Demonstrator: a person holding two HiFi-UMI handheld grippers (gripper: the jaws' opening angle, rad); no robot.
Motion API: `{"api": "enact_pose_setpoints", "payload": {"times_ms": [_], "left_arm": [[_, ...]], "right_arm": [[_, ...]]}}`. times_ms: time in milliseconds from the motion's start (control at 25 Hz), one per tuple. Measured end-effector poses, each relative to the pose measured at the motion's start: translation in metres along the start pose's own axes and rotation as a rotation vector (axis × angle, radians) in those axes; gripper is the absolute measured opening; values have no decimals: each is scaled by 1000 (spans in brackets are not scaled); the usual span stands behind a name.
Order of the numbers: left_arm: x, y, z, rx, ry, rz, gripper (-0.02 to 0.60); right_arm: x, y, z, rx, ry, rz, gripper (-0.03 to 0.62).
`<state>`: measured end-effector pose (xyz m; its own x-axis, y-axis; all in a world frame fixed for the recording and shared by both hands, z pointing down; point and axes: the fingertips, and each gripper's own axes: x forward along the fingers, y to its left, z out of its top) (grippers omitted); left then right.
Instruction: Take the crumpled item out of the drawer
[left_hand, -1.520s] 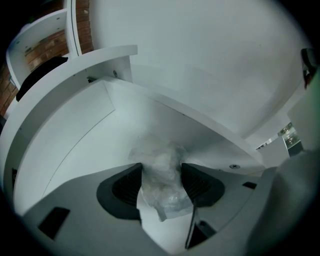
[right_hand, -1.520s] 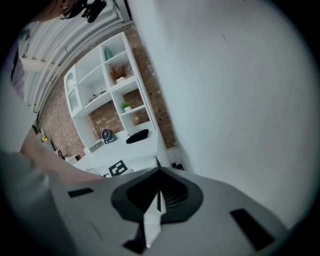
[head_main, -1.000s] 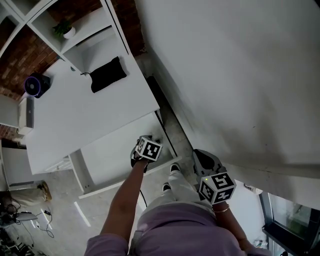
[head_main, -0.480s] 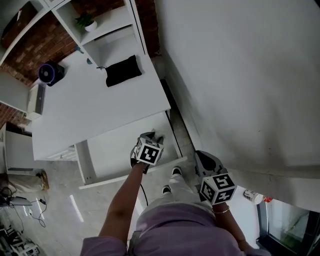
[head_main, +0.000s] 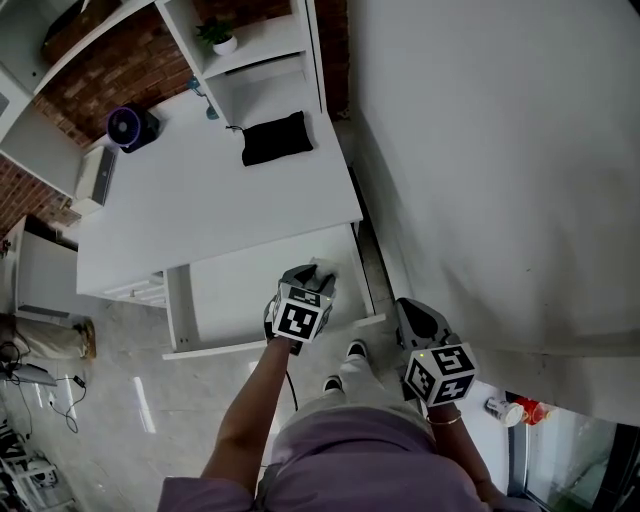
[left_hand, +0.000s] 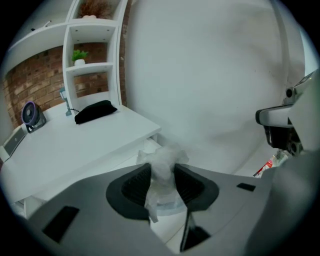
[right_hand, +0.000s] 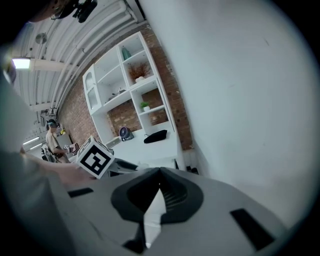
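Observation:
My left gripper (left_hand: 162, 181) is shut on the crumpled item (left_hand: 163, 170), a wad of thin white paper or film pinched between the dark pads, with a loose end hanging below. In the head view the left gripper (head_main: 318, 276) hangs over the right end of the open white drawer (head_main: 240, 290) under the desk, and the crumpled item (head_main: 326, 268) shows at its tips. My right gripper (head_main: 416, 318) is held low at the right, beside the person's body. In its own view the right gripper (right_hand: 160, 173) has its jaws together with nothing in them.
On the white desk (head_main: 190, 210) lie a black pouch (head_main: 276, 138) and a small round fan (head_main: 130, 127). White shelves with a potted plant (head_main: 218, 38) stand behind it. A white wall (head_main: 500, 150) runs along the right. A red-and-white can (head_main: 510, 410) lies on the floor.
The head view has swung, so the desk sits further right and lower in frame. The left gripper stays over the drawer's right end, and the white wad now shows at its tips.

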<state>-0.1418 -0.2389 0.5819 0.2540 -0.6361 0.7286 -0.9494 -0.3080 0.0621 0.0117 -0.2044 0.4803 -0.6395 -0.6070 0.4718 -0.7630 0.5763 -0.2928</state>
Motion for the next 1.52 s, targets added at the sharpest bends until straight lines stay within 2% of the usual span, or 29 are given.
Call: {"api": "enact_pose_setpoints", "payload": {"times_ms": [600,1040,1520], "left_arm": [[-77,-1,9,-111,-159,96,150],[-136,19,-9,-206,-260,186,150],[-185,37,-29,-284,-330,260,150]], "right_arm": [[1,28,7,-51,-2,90,3],[7,61,8,-94,-12,148,3],[7,88,9,-111,-29,174,3]]}}
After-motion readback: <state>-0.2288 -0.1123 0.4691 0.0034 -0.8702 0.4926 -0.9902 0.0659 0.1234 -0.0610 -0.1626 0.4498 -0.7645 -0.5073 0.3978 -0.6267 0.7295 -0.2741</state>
